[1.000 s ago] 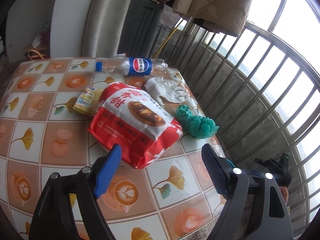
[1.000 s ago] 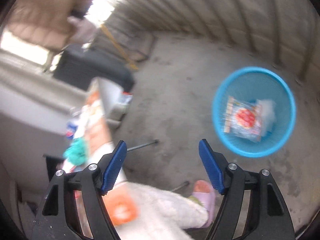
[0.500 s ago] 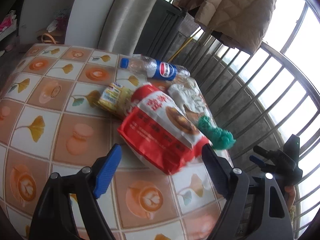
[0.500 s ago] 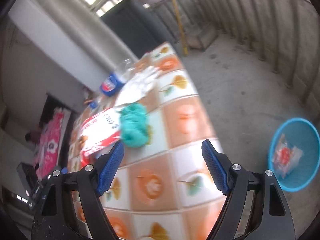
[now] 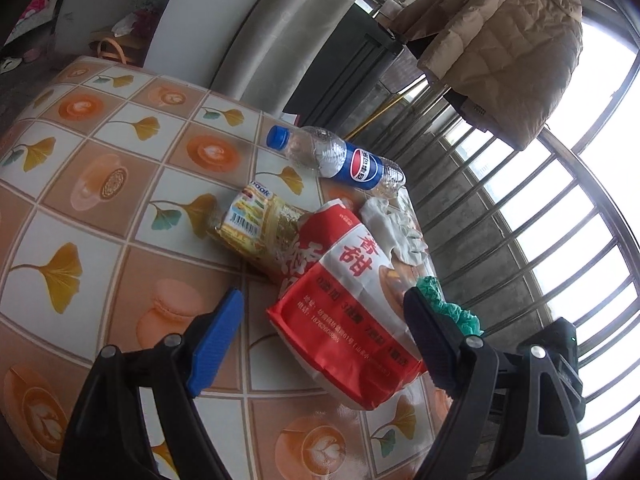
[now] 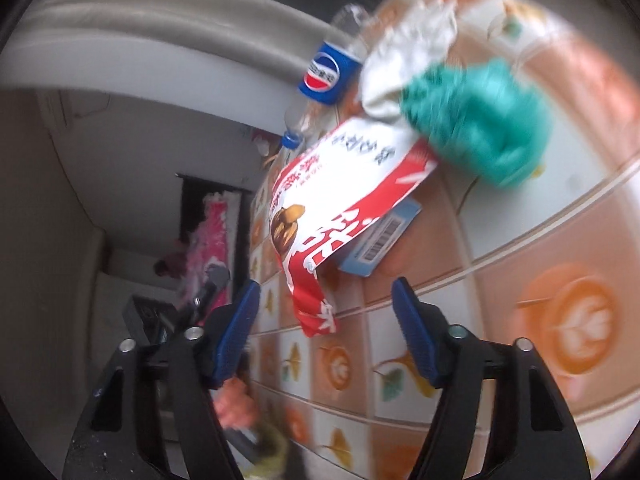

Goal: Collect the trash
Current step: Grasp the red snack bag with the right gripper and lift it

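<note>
Left gripper [image 5: 320, 336] fingers apart, aimed to straddle red-white crinkled snack bag [image 5: 344, 300] near surface [image 5: 100, 184] edge; right gripper [image 6: 326, 320] fingers closing, empty, facing same bag.

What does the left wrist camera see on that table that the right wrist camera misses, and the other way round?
Only the left wrist view shows the yellow snack packet, the beige padded coat hanging above, and the metal railing.

Only the right wrist view shows a blue card with a barcode tucked under the bag, and a dim room with something pink.

Both show the red and white bag, the Pepsi bottle, the white glove, the teal cloth and the patterned tablecloth. Nothing is between either gripper's jaws.
</note>
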A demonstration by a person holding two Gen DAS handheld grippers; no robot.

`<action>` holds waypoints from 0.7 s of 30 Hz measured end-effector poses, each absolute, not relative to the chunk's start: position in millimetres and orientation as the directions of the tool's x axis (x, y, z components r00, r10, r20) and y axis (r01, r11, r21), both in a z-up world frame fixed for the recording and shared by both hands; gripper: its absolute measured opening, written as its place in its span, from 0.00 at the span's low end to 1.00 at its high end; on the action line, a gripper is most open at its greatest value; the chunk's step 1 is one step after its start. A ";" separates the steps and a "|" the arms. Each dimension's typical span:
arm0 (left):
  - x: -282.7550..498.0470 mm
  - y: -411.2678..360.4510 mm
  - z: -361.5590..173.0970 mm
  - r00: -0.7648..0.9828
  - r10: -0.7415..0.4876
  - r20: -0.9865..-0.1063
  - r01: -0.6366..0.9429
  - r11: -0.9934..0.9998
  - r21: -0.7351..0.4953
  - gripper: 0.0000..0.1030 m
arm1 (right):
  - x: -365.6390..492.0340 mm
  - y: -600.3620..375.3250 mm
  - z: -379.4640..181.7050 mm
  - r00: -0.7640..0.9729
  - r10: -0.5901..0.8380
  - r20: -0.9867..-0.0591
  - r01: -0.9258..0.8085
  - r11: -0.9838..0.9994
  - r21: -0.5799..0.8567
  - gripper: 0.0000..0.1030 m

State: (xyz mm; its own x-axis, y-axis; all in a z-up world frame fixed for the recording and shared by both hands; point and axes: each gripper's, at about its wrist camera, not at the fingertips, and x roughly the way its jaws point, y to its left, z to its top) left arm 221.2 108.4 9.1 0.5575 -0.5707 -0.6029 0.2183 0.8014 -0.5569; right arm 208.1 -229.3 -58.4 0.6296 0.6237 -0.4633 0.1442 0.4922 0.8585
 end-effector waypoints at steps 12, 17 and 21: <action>207.5 120.8 11.3 0.575 -0.564 -0.593 0.214 0.803 -0.557 0.77 | 229.1 -219.2 -75.0 0.662 0.713 -0.231 0.051 0.265 0.963 0.05; 200.3 132.3 19.2 0.604 -0.549 -0.579 0.201 0.807 -0.555 0.77 | 222.4 -206.8 -47.2 0.621 0.770 -0.145 -0.101 0.262 0.960 0.01; 192.9 141.6 31.2 0.635 -0.534 -0.558 0.208 0.814 -0.542 0.76 | 213.7 -191.9 -30.9 0.558 0.825 -0.094 -0.212 0.251 0.944 0.01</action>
